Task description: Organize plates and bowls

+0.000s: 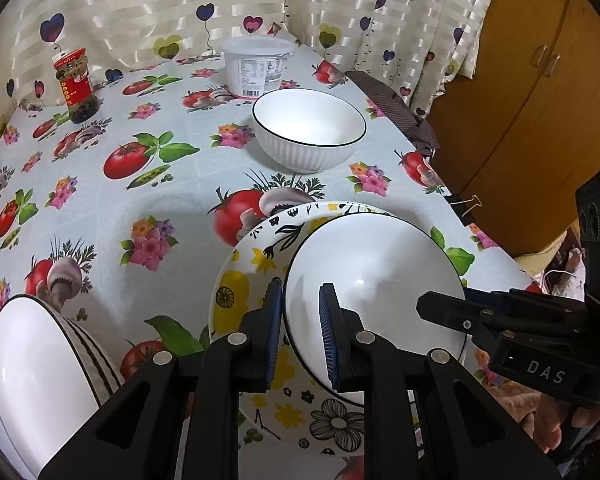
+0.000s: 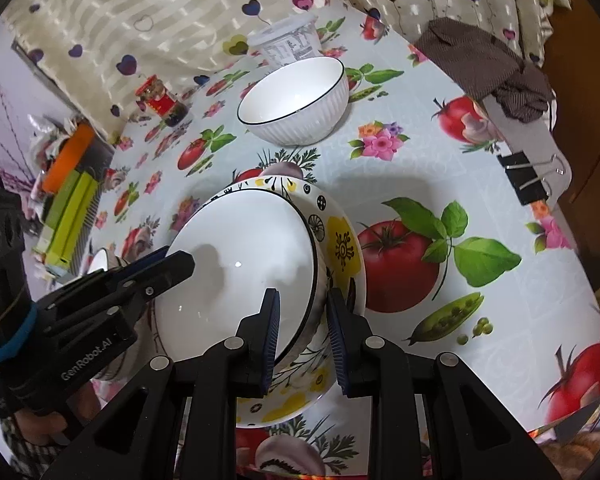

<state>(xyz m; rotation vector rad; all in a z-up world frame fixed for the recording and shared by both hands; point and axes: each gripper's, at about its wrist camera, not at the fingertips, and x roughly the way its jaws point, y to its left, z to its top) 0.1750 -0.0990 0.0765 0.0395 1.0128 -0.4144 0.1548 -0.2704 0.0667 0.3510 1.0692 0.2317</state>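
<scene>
Nearest of all, the left hand-held gripper (image 1: 300, 336) pinched the near-left rim of the white bowl (image 1: 376, 280), one blue pad inside the wall and one outside. The right hand-held gripper (image 2: 303, 332) pinched the opposite rim of the same bowl, again with the wall between its narrowly set pads. The bowl therefore lay straight ahead of both tools and between them, neither hand nearer than the other. It sat in the flowered plate (image 1: 240, 292), shifted toward that plate's right side, and whether its foot rested on the plate or hung just clear could not be told.

Any coming move probably turned on this two-sided hold: the bowl, being round, offered no long axis, so both hands would have to travel together.

Just to the left, at the table edge, stood a striped bowl (image 1: 40, 376). Farther off on the table (image 1: 172, 208) waited a ribbed white bowl (image 1: 308, 130), directly ahead, a likely nesting place.
</scene>
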